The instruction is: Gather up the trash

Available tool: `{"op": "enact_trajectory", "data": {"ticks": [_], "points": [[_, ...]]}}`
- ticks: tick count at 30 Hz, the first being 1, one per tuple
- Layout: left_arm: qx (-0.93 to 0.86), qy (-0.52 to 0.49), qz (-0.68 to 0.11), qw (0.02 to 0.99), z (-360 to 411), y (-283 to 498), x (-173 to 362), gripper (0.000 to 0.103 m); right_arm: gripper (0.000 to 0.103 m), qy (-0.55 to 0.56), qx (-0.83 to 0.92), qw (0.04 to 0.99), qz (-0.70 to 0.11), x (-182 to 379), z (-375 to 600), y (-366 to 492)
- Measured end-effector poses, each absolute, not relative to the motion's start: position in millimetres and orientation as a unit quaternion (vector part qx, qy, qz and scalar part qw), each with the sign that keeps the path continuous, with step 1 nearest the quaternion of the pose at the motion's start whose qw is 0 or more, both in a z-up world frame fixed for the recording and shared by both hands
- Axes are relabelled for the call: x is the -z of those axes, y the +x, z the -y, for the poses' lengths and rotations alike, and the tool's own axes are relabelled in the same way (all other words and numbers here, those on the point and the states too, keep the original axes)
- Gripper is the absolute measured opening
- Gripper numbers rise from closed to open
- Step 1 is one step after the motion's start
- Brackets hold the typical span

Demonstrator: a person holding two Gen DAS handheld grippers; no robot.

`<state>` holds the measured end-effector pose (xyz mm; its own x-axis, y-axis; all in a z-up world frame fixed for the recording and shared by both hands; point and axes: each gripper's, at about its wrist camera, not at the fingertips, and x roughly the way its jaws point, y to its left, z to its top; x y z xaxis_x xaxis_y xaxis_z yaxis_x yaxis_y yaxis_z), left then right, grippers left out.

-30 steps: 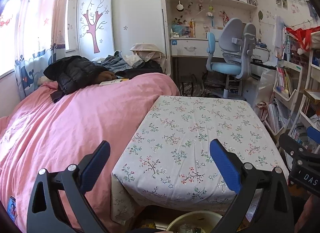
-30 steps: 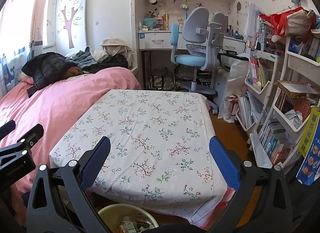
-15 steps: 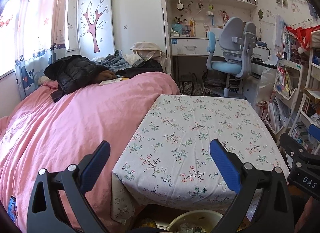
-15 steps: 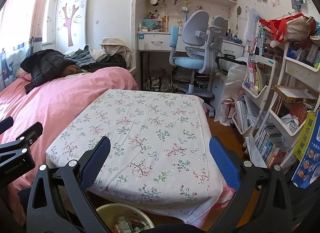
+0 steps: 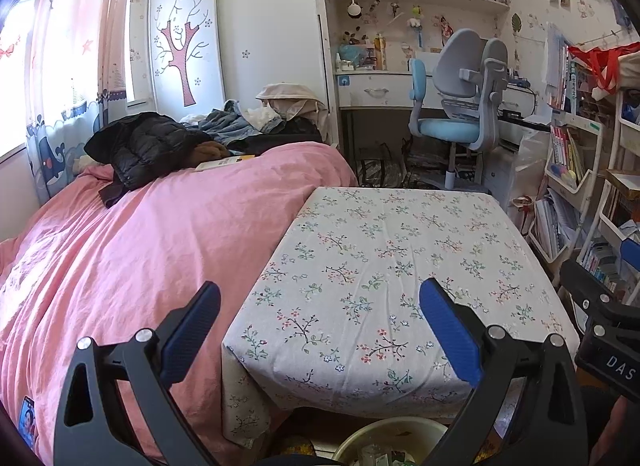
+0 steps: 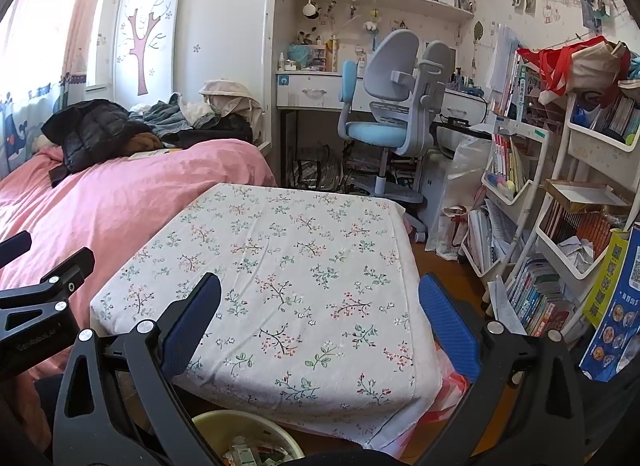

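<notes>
The round pale-yellow plastic trash bin (image 6: pixel 248 440), holding wrappers, is sitting on the floor just below the floral-clothed low table (image 6: pixel 280 266), handy for drops. You are holding your left gripper (image 5: pixel 320 330) and right gripper (image 6: pixel 320 326) spread wide, gripping nothing.

Pale yellow trash bin (image 6: pixel 256 432), upright on floor, holding litter

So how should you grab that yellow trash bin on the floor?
Grip the bin by its thin rim, coming straight down from above. It stands upright and open, with trash inside, so one of the right gripper fingers can slip inside the rim while the other stays outside. Its lower body is hidden.
</notes>
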<state>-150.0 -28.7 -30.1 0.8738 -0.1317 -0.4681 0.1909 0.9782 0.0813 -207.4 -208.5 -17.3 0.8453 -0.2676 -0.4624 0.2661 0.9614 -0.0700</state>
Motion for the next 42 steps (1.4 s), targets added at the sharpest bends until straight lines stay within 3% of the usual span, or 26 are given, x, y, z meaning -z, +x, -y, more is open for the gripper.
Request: {"op": "enact_trajectory", "data": {"ticks": [42], "points": [[0.087,0.063,-0.244,0.964,28.5,-150.4,32.4,0.095,0.096,-0.004,0.140,0.961,-0.239,17.9,206.9,-207.9]]}}
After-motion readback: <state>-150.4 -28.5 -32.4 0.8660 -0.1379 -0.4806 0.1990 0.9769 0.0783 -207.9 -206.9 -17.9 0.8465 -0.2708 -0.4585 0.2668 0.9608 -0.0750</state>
